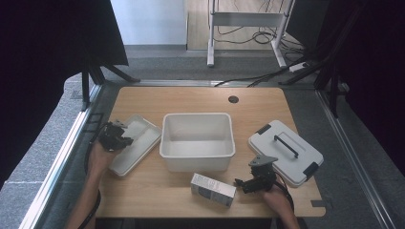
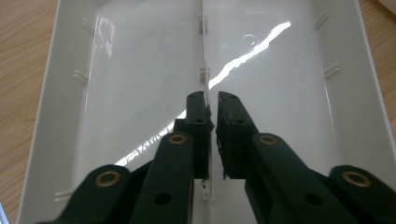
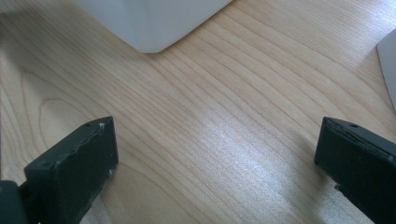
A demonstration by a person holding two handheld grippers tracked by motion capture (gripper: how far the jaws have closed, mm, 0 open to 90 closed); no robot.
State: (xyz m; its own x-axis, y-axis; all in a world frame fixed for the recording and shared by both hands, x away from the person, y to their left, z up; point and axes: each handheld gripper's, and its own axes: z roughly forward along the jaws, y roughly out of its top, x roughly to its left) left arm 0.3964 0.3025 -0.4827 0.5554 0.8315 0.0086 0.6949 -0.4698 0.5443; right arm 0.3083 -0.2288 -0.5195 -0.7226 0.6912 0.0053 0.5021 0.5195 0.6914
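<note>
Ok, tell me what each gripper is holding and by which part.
The left gripper pinches the thin centre divider rib of the shallow white tray. The right gripper holds nothing; its jaws stand wide open over the bare table.

Cut-off edges and hidden contact

In the left gripper view the white tray (image 2: pixel 116 93) runs off the top and bottom edges, and the left claw (image 2: pixel 212 105) covers the lower stretch of its middle rib (image 2: pixel 203 56), so whether the pads press the rib cannot be told. In the right gripper view the tub (image 3: pixel 154 18) shows as one corner cut by the top edge. In the high view the print on the small box (image 1: pixel 212 189) is too small to read.
</note>
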